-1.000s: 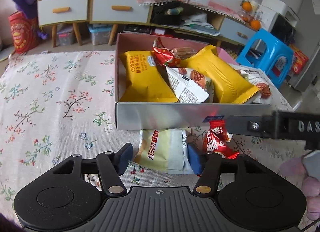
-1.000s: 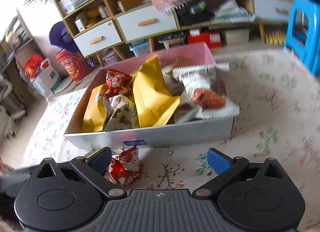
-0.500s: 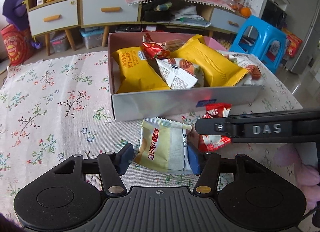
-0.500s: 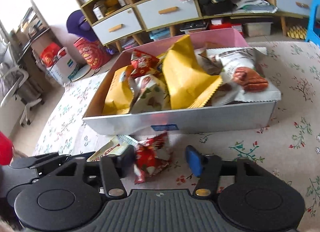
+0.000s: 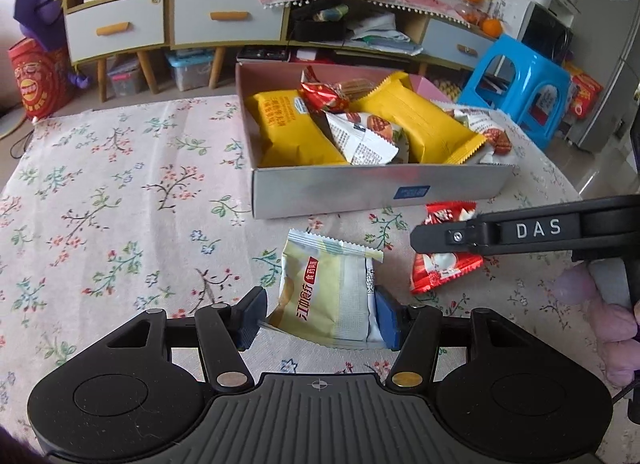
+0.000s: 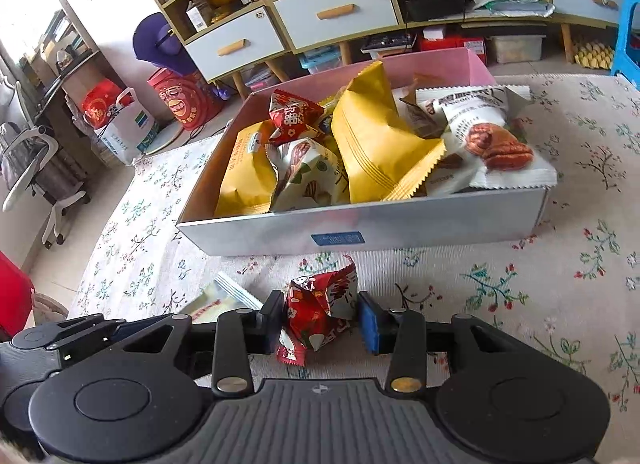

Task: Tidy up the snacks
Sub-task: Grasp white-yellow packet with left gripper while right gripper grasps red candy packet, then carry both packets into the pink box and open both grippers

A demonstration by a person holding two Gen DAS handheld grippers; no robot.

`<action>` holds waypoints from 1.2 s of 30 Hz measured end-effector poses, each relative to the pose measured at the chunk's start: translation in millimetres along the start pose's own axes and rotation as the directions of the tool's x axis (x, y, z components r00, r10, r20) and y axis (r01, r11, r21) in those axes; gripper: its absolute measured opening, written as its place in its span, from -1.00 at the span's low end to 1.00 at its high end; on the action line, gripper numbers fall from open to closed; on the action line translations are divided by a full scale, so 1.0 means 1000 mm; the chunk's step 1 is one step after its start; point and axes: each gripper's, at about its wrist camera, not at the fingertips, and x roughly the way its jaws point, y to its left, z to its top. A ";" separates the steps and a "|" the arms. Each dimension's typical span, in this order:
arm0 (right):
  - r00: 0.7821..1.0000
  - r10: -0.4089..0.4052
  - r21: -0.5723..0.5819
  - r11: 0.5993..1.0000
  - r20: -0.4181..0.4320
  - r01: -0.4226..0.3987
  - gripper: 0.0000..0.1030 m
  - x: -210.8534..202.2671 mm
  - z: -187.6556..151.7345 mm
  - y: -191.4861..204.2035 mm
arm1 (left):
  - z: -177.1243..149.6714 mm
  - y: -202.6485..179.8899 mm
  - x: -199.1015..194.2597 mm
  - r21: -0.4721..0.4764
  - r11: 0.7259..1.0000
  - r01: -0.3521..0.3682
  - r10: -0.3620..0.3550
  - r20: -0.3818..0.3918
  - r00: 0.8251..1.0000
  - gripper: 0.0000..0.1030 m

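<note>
Left wrist view is showing a table with a flowery cloth (image 5: 100, 192) spreading wide under everything. A box (image 5: 372, 188) is sitting on the cloth, and it is holding yellow bags (image 5: 288, 132), a red pack and white nut packs, all piled together. Just in front of the box, a pale yellow bag (image 5: 328, 296) is lying flat on the cloth. The left gripper (image 5: 318, 318) is reaching around its near end, with the right pad touching the bag and the left pad just beside it, so I cannot tell if it is squeezing. Beside that bag, a small red pack (image 6: 320, 308) is sitting between the fingers of the right gripper (image 6: 322, 320), which is pinching it from both sides, near the front wall of the box.
</note>
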 end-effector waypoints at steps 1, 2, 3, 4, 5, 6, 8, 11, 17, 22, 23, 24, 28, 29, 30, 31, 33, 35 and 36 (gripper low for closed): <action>1.000 0.003 0.002 1.000 -0.002 -0.003 -0.44 -0.002 -0.001 0.000 | 0.000 0.001 -0.003 -0.002 1.000 0.002 -0.002 0.004 1.000 0.07; 1.000 0.004 0.002 1.000 -0.003 -0.004 -0.44 -0.004 -0.001 0.000 | 0.000 0.002 -0.006 -0.002 1.000 0.003 -0.003 0.007 1.000 0.07; 1.000 0.007 0.000 1.000 -0.003 -0.007 -0.44 -0.005 -0.002 0.001 | -0.001 0.002 -0.008 -0.002 1.000 0.005 -0.005 0.011 1.000 0.07; 1.000 0.008 -0.002 1.000 -0.003 -0.008 -0.44 -0.007 -0.002 0.003 | -0.001 0.003 -0.011 -0.003 1.000 0.005 -0.005 0.014 1.000 0.07; 1.000 0.009 -0.003 1.000 -0.002 -0.009 -0.44 -0.009 -0.002 0.003 | 0.000 0.004 -0.013 -0.005 1.000 0.006 -0.006 0.016 1.000 0.07; 1.000 0.010 -0.003 1.000 -0.001 -0.010 -0.44 -0.012 -0.002 0.003 | 0.000 0.004 -0.016 -0.007 1.000 0.007 -0.007 0.017 1.000 0.07; 1.000 0.013 0.000 1.000 0.003 -0.013 -0.45 -0.016 -0.001 0.003 | 0.000 0.006 -0.021 -0.011 1.000 0.006 -0.006 0.024 1.000 0.07; 1.000 0.019 0.009 1.000 0.015 -0.019 -0.44 -0.022 0.003 0.003 | 0.003 0.008 -0.027 -0.018 1.000 0.005 -0.004 0.039 0.999 0.07; 0.999 0.038 0.030 0.999 0.038 -0.039 -0.44 -0.032 0.008 0.004 | 0.012 0.006 -0.037 -0.039 0.999 0.007 -0.004 0.084 0.996 0.07; 0.995 0.049 0.032 0.998 0.090 -0.052 -0.44 -0.039 0.016 0.005 | 0.026 0.003 -0.038 -0.069 0.998 -0.008 0.017 0.132 0.991 0.07; 0.994 0.048 0.039 0.998 0.102 -0.052 -0.44 -0.039 0.018 0.004 | 0.030 0.003 -0.037 -0.075 0.997 -0.006 0.017 0.142 0.990 0.07; 0.993 0.049 0.048 0.997 0.112 -0.054 -0.44 -0.039 0.021 0.003 | 0.033 0.002 -0.036 -0.080 0.997 -0.004 0.017 0.153 0.988 0.07; 0.986 0.046 0.056 0.997 0.163 -0.055 -0.44 -0.040 0.028 0.003 | 0.045 -0.002 -0.028 -0.093 0.995 -0.033 0.049 0.179 0.983 0.07; 0.984 0.039 0.045 0.998 0.176 -0.048 -0.44 -0.039 0.030 0.003 | 0.047 -0.002 -0.026 -0.105 0.994 -0.043 0.062 0.184 0.981 0.07; 0.982 0.032 0.036 0.999 0.186 -0.039 -0.44 -0.039 0.031 0.004 | 0.049 -0.002 -0.024 -0.123 0.991 -0.052 0.076 0.197 0.977 0.07; 0.981 0.028 0.029 0.999 0.193 -0.035 -0.44 -0.038 0.032 0.003 | 0.050 -0.002 -0.023 -0.132 0.990 -0.057 0.083 0.203 0.976 0.07; 0.979 0.024 0.029 0.999 0.203 -0.030 -0.44 -0.037 0.034 0.003 | 0.055 -0.003 -0.020 -0.135 0.988 -0.069 0.097 0.215 0.972 0.07; 0.978 0.023 0.034 0.999 0.207 -0.030 -0.44 -0.036 0.035 0.002 | 0.060 -0.003 -0.019 -0.127 0.988 -0.086 0.113 0.229 0.967 0.07; 0.978 0.023 0.034 0.999 0.210 -0.031 -0.44 -0.035 0.036 0.002 | 0.062 -0.003 -0.018 -0.126 0.988 -0.092 0.120 0.234 0.965 0.07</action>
